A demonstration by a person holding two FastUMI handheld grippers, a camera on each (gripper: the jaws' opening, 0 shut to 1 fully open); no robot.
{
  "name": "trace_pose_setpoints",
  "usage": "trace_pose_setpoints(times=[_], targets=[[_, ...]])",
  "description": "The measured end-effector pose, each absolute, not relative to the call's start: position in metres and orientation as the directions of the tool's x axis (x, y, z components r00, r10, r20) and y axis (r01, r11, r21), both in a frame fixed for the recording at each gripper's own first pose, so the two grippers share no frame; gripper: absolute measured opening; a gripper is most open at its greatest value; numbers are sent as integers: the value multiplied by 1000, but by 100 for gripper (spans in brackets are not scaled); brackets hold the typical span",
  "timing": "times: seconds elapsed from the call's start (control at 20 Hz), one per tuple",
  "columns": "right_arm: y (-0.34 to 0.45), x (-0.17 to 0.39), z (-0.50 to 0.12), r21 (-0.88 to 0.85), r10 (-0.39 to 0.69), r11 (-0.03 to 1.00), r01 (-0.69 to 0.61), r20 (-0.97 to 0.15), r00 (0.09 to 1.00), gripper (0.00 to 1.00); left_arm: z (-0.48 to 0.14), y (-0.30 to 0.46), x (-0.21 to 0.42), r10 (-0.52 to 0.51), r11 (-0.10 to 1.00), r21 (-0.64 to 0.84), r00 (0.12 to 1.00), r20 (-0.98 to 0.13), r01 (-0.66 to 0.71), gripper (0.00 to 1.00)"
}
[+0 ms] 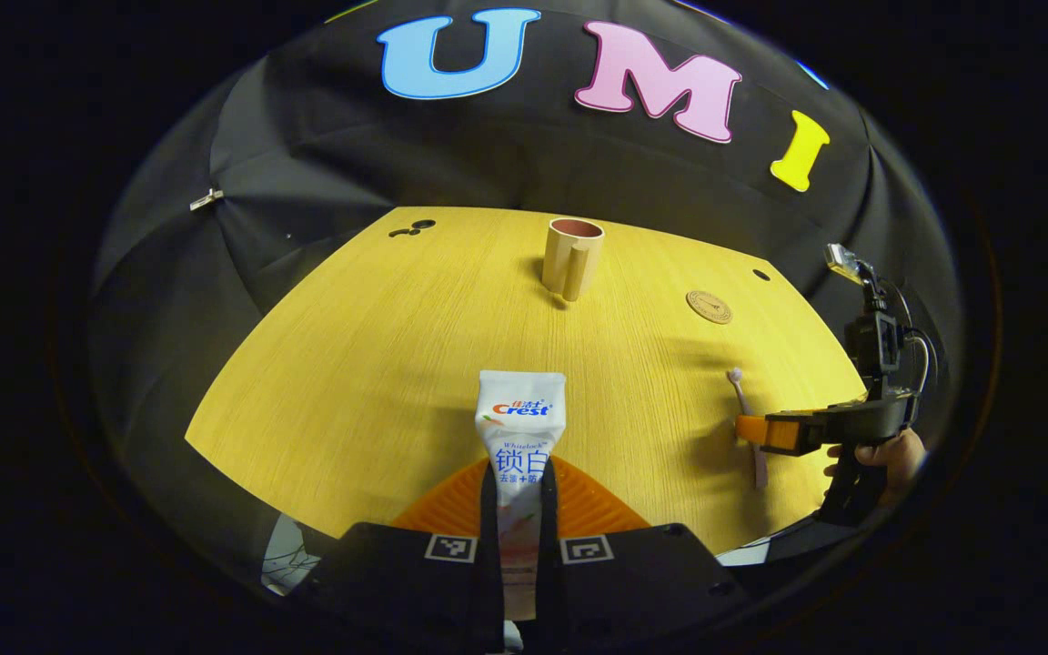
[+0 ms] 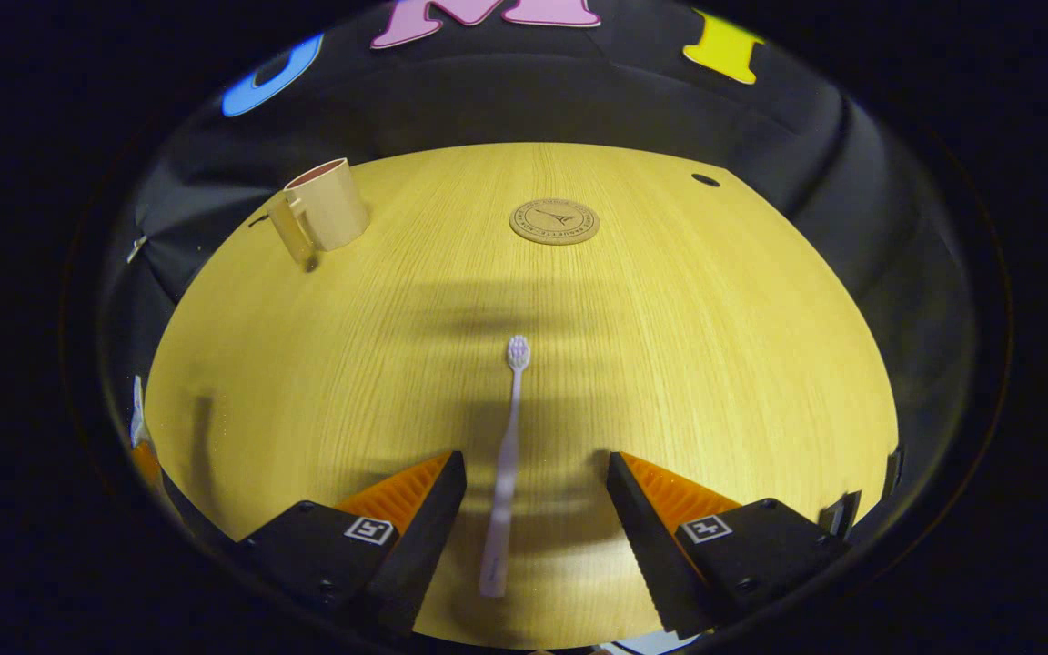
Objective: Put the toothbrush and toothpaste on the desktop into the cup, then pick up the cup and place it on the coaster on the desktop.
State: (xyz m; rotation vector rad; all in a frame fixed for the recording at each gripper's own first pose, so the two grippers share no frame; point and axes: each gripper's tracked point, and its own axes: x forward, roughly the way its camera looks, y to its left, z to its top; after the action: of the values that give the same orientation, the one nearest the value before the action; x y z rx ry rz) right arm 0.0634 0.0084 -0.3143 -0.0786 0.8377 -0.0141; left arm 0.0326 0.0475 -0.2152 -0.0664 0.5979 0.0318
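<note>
The toothpaste is pinched upright between the fingers of the left gripper, its flat end pointing forward toward the cup, which stands on the wooden desktop well ahead. The toothbrush lies flat on the desktop between the spread, untouching fingers of the right gripper, bristles pointing ahead toward the coaster; the cup stands ahead to its left.
</note>
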Motion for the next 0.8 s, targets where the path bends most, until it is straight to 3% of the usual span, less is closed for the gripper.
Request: trace_pose_setpoints(times=[0.15,0.25,0.35,0.45,0.5,0.6,0.65,0.7,0.8], targets=[[9,63,-314,-75,-50,997,-9,-745,665,98,-212,47,32,-14,997,-67,825,-565,-29,19],[8,61,-314,-75,-64,997,12,-750,659,93,-210,47,35,-32,997,-71,826,-563,-10,19],[8,63,-317,-75,-82,996,38,-755,650,59,-208,49,35,-36,998,-58,828,-560,4,19],[12,61,-317,-79,-75,997,22,-766,639,53,-208,52,32,-29,1000,-25,826,-563,18,19],[11,63,-317,-87,-82,996,23,-771,632,34,-206,51,32,-36,999,-22,829,-558,29,19],[16,63,-317,-87,-71,996,5,-780,622,27,-210,50,30,-49,999,-31,827,-561,38,19],[14,65,-316,-95,-69,995,-10,-784,617,3,-211,51,29,-51,999,-40,825,-563,35,19],[18,63,-316,-97,-55,995,-35,-787,614,11,-212,52,28,-55,998,-53,823,-565,31,19],[21,61,-317,-99,-15,990,-104,-794,608,8,-214,53,27,-61,997,-73,821,-568,24,19]])
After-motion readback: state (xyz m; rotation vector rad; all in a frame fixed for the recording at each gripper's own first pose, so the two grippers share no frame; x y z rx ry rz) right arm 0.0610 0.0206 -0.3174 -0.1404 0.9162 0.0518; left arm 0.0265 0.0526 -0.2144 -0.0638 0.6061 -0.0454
